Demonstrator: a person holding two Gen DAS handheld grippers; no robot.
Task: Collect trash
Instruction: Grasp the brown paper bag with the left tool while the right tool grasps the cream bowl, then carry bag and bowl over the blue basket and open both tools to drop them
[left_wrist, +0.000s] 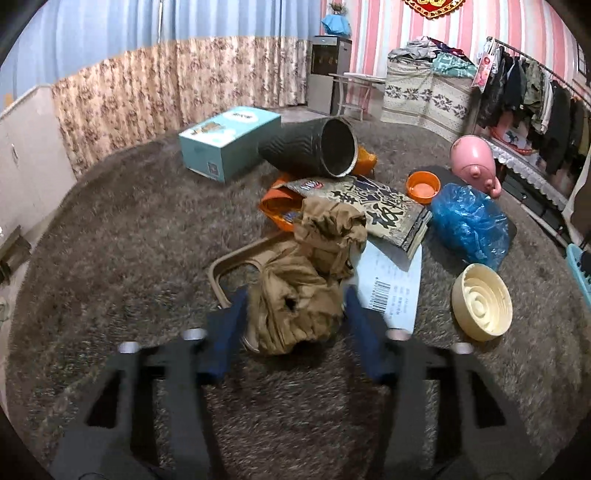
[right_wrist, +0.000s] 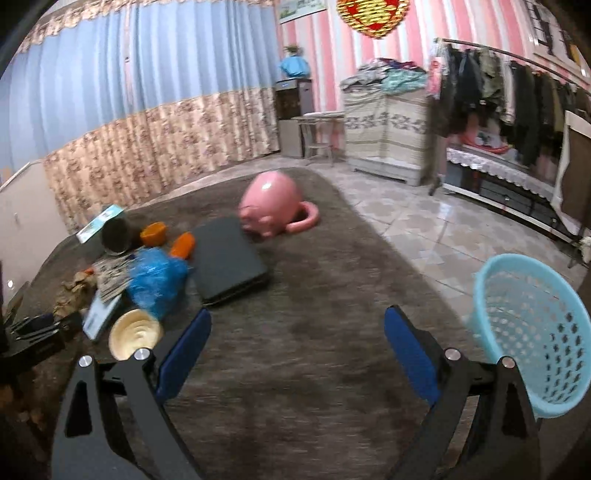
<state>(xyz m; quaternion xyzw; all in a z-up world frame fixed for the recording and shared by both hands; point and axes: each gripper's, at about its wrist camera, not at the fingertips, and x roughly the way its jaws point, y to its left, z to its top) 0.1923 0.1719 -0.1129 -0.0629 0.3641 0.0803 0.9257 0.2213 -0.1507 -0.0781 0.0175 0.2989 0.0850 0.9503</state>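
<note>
My left gripper (left_wrist: 293, 314) has its blue fingers on both sides of a crumpled brown paper bag (left_wrist: 306, 280) on the shaggy brown carpet; whether it presses the bag I cannot tell. Around it lie a printed bag (left_wrist: 384, 206), a white label sheet (left_wrist: 395, 291), a blue plastic bag (left_wrist: 469, 225) and orange wrappers (left_wrist: 277, 206). My right gripper (right_wrist: 297, 332) is open and empty above bare carpet. A light blue mesh basket (right_wrist: 532, 332) lies at its right. The trash pile, with the blue plastic bag (right_wrist: 157, 278), sits far left in the right wrist view.
A dark tipped bin (left_wrist: 317, 147), a teal box (left_wrist: 229, 140), an orange bowl (left_wrist: 423, 186), a cream ridged bowl (left_wrist: 482, 306) and a pink pig pot (left_wrist: 474, 162) lie on the carpet. A black flat case (right_wrist: 229, 258) lies mid-carpet. Clothes rack and tiled floor are at right.
</note>
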